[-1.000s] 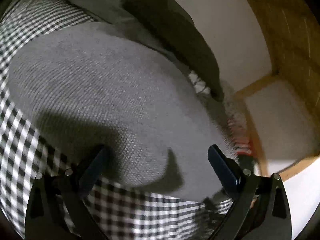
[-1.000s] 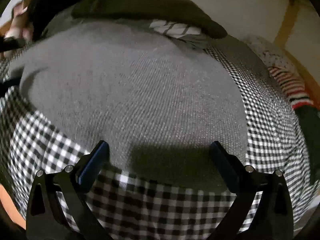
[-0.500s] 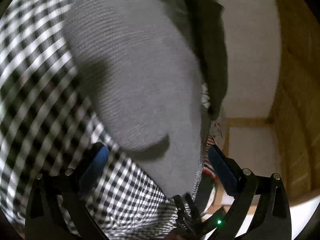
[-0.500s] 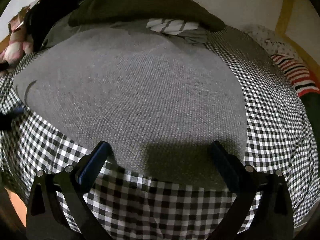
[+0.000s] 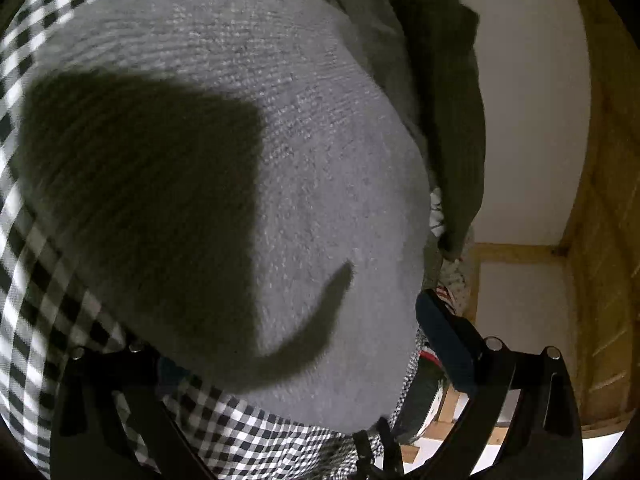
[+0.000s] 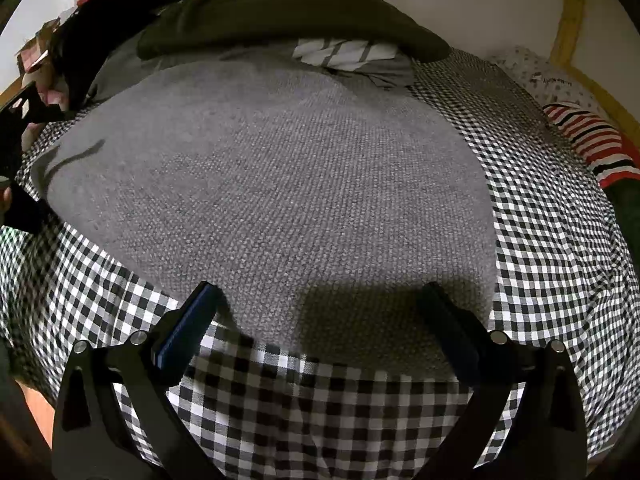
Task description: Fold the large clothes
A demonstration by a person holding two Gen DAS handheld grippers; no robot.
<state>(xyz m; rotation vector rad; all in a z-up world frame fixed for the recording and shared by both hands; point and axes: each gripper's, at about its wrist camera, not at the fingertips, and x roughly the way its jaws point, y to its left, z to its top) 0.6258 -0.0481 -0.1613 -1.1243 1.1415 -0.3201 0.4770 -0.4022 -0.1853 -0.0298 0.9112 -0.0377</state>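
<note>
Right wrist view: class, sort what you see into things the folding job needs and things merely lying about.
Job:
grey knitted garment
left tongs, open
right tongs, open

Lying about:
checked cloth
dark olive garment
red striped garment

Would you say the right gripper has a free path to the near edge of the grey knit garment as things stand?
Probably yes: the right gripper is open and hangs right over the near edge of the grey knit garment, which lies flat on the checked cloth, nothing between them.
</note>
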